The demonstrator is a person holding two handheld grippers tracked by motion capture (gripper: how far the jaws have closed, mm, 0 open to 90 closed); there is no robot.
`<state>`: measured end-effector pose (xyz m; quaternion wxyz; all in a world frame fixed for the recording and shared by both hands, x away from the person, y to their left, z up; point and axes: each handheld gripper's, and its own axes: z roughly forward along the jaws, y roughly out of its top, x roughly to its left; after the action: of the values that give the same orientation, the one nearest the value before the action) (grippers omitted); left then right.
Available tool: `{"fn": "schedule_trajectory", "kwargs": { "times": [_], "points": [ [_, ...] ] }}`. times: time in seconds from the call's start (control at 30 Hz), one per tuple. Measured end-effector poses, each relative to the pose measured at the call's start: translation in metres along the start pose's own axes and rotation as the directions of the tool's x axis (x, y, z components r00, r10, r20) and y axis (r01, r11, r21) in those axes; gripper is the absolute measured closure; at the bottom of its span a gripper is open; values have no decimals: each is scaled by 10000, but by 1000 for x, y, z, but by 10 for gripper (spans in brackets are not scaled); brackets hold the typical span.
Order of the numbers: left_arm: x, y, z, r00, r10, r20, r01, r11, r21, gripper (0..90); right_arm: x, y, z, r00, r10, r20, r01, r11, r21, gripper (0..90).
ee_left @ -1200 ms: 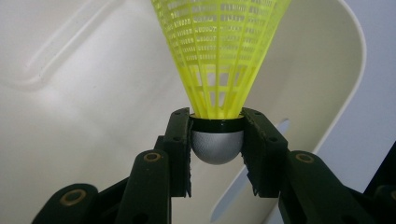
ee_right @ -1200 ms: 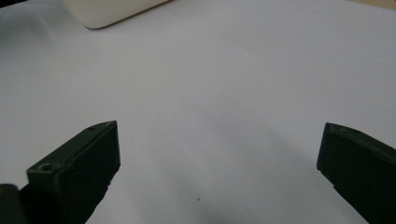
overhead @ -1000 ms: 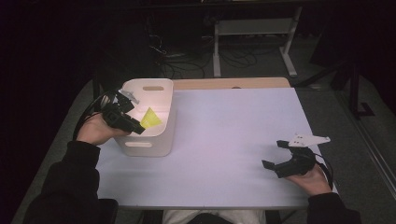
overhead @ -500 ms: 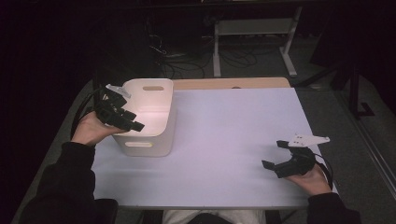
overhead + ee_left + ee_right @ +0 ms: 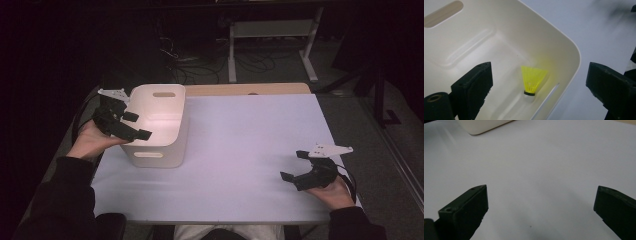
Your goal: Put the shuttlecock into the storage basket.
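Now that the yellow shuttlecock (image 5: 533, 80) stands cork-down on the floor of the white bin (image 5: 177, 135), below and between the spread jaws of the left gripper (image 5: 131, 125), the drop looks done: a second ago the shuttlecock was at the gripper over the bin, and the jaws have just been opening, with nothing between them now, so the left gripper is released and empty. In the left gripper view the shuttlecock sits apart from both pads, close to the bin's nearer wall (image 5: 564, 45), its skirt flaring upward; it is the one thing I can see in the bin. The left gripper itself hangs at the bin's left rim, a little farther from the bin's middle than in the earlier pictures, which I read as a withdrawal after placing. The right gripper (image 5: 295, 167) rests well apart on the white table (image 5: 250, 130), jaws wide with bare table between them, unmoved since the earlier pictures, the bin's corner (image 5: 481, 126) far ahead of it
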<state>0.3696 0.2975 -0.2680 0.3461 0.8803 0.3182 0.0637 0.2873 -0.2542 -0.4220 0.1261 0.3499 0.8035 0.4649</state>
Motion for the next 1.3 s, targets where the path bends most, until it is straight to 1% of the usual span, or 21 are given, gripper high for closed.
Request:
{"fn": "schedule_trajectory", "kwargs": {
  "times": [0.07, 0.2, 0.23, 0.27, 0.3, 0.37, 0.4, 0.43, 0.47, 0.5, 0.53, 0.63, 0.67, 0.77, 0.8, 0.83, 0.9, 1.0, 1.13, 1.23, 1.3],
  "points": [
    [-1, -1, -3, 10000, -89, -7, 88, 9998, -173, 3, 0, 0, 0, 10000, -1, 6, 1, 10000, 2, 0],
    [-3, -3, -9, 9999, -94, -93, 88, 9982, -601, 0, 0, 0, 0, 10000, -9, 10, 9, 10000, 12, 0],
    [-3, -3, -9, 9999, -94, -93, 88, 9982, -601, 0, 0, 0, 0, 10000, -14, 13, 14, 10000, 5, 0],
    [-5, -5, -12, 9999, -37, -103, 28, 9967, -813, 0, 0, 0, 0, 10000, -22, 13, 22, 10000, -1, 0],
    [-5, -5, -12, 9999, -37, -103, 28, 9967, -813, 0, 0, 0, 0, 10000, -16, 17, 16, 10000, -2, 0],
    [-7, -6, -14, 9999, 7, -169, -23, 9952, -981, 0, 0, 0, 0, 10000, -15, 17, 15, 10000, 5, 0],
    [-10, -8, -18, 9996, 70, -260, -100, 9930, -1176, 0, 0, 0, 0, 10000, -12, 15, 12, 10000, 10, 0],
    [-10, -8, -18, 9996, 70, -260, -100, 9930, -1176, 0, 0, 0, 0, 10000, -12, 15, 12, 10000, 10, 0],
    [-12, -10, -21, 9993, 113, -358, -162, 9902, -1388, 0, 0, 0, 0, 10000, -21, 15, 21, 10000, 8, 0],
    [-12, -10, -21, 9993, 113, -358, -162, 9902, -1388, 0, 0, 0, 0, 10000, -21, 15, 21, 10000, 8, 0],
    [-14, -12, -23, 9989, 115, -445, -185, 9871, -1590, 0, 0, 0, 0, 10000, -14, 20, 14, 10000, 12, 0],
    [-15, -15, -25, 9988, 114, -472, -195, 9844, -1747, 0, 0, 0, 0, 10000, -17, 27, 17, 10000, 15, 0],
    [-17, -18, -26, 9980, 148, -615, -262, 9816, -1889, 0, 0, 0, 0, 10000, -18, 29, 18, 10000, 8, 0],
    [-20, -24, -28, 9969, 145, -777, -310, 9759, -2159, 0, 0, 0, 0, 10000, -4, 33, 4, 10000, 12, 0],
    [-20, -24, -28, 9969, 145, -777, -310, 9759, -2159, 0, 0, 0, 0, 10000, -4, 33, 4, 10000, 12, 0],
    [-20, -29, -29, 9970, 124, -769, -303, 9711, -2369, 0, 1, 0, 0, 10000, -5, 32, 5, 10000, 14, 0],
    [-21, -33, -29, 9971, 80, -762, -267, 9686, -2471, 0, 1, 0, 0, 10000, -13, 33, 13, 10000, 17, 0],
    [-20, -40, -29, 9977, -52, -682, -140, 9606, -2774, 0, 1, 0, 0, 10000, -19, 40, 19, 10000, 18, 0],
    [-21, -49, -26, 9974, -112, -707, -92, 9593, -2821, 0, 1, 0, 0, 10000, -13, 36, 12, 10000, 39, 0],
    [-22, -52, -25, 9971, -70, -754, -143, 9604, -2784, 0, 1, 0, 1, 10000, -9, 42, 9, 10000, 48, 0],
    [-25, -57, -24, 9969, 37, -785, -259, 9586, -2836, 0, 1, 0, 1, 10000, -18, 42, 18, 10000, 46, 0]
  ]
}}
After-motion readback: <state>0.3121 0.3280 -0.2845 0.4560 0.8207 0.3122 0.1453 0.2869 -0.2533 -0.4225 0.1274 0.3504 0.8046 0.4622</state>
